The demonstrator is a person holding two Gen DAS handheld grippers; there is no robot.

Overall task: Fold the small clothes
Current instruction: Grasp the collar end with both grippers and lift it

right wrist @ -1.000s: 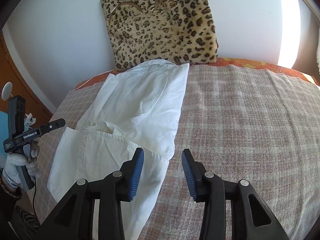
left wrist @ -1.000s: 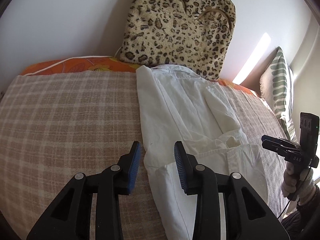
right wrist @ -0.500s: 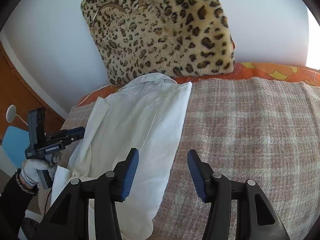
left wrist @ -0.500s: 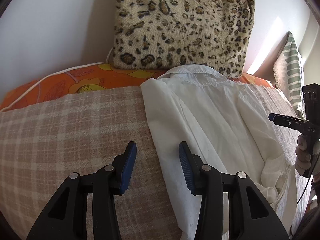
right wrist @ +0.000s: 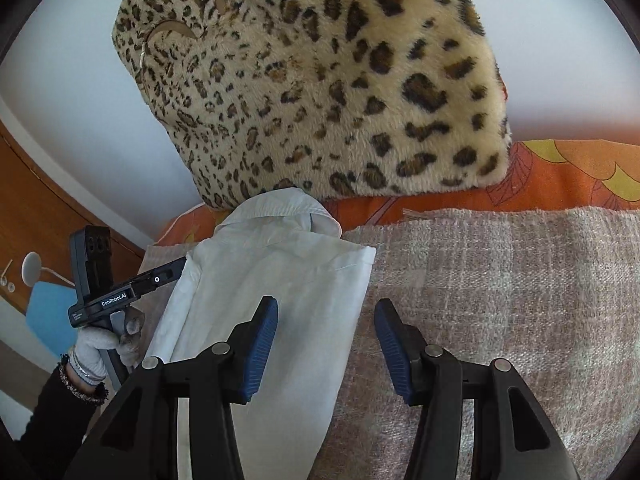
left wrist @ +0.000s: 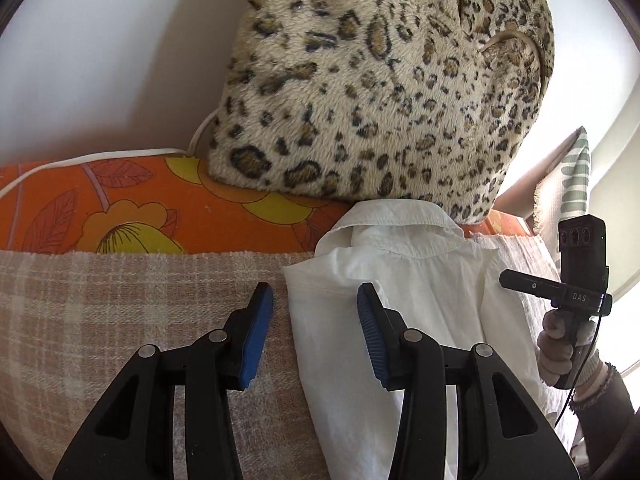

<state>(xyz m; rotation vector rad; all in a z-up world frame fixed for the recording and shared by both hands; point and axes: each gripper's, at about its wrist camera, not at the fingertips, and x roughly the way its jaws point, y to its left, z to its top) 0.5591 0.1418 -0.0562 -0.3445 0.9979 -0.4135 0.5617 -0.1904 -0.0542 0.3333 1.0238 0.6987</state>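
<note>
On plaid blanket: white shirt, collar against leopard cushion at white wall. Left gripper and right gripper both wide, empty.

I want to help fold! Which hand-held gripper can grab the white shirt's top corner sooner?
Probably left. The left hand-held gripper is open, the white shirt's shoulder corner just ahead between its fingers. The right hand-held gripper, also open, straddles the other edge, its corner farther ahead.

Both hand-held grippers — left, right — have advanced to the shirt collar end.
</note>
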